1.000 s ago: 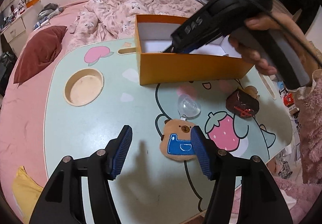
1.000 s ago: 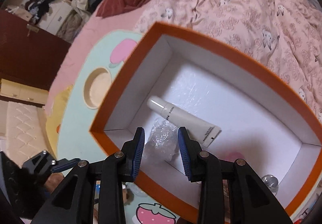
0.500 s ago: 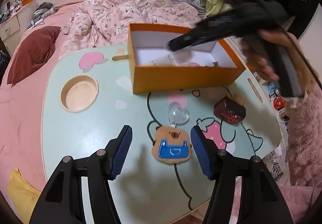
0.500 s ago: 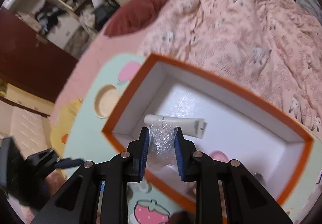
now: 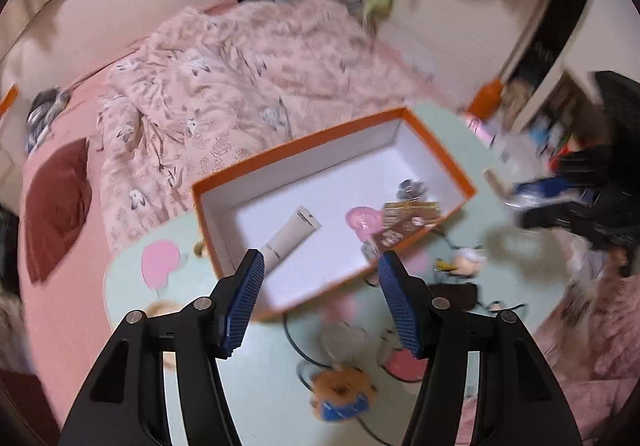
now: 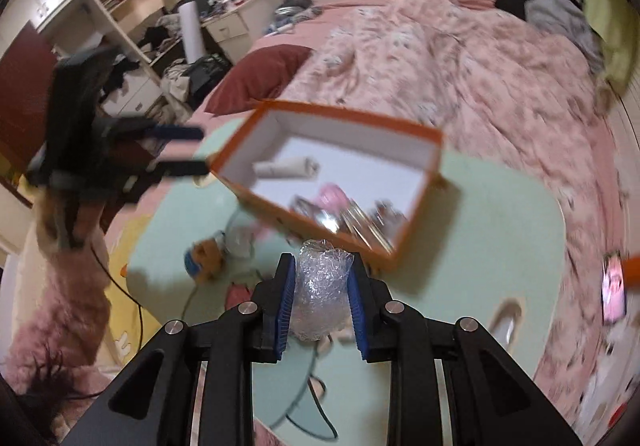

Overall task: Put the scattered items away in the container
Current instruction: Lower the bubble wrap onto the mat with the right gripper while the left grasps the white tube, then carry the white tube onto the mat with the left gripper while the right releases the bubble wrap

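1. right wrist view: right tool (image 6: pixel 322 300) is clamped narrow on a wad of bubble wrap (image 6: pixel 320 294), pads pressing both sides. the wad is off the surface (image 6: pixel 500 221), on the near side of the orange box (image 6: pixel 332 113), not over its opening.
2. left wrist view: left tool (image 5: pixel 320 302) holds nothing, jaws at a middling gap and closing on air. it hangs above the near wall of the box, pointed steeply down.
3. box contents: white tube (image 5: pixel 290 236), pink round item (image 5: pixel 364 219), brown/gold packets (image 5: pixel 408 215), a small dark round thing in the far corner. too blurred to name closer.
4. loose on the surface: bear plush keychain (image 5: pixel 340 396) with blue front, a clear dome-shaped piece (image 5: pixel 344 338), a small figure toy (image 5: pixel 468 260), a dark item (image 5: pixel 456 294) beside it. blur is heavy, so ids are rough.
5. step, my read: carry phase for the bubble wrap. it's gripped but not placed.
6. next move calls for: bring the right tool over the box opening, clear the near wall, lower, then release over a bare patch of white floor.
7. left tool's likely target is the keychain right below it. needs to reopen wider, drop, and straddle the plush.
8. risk: bubble wrap is light and springy, may cling to a pad on release.
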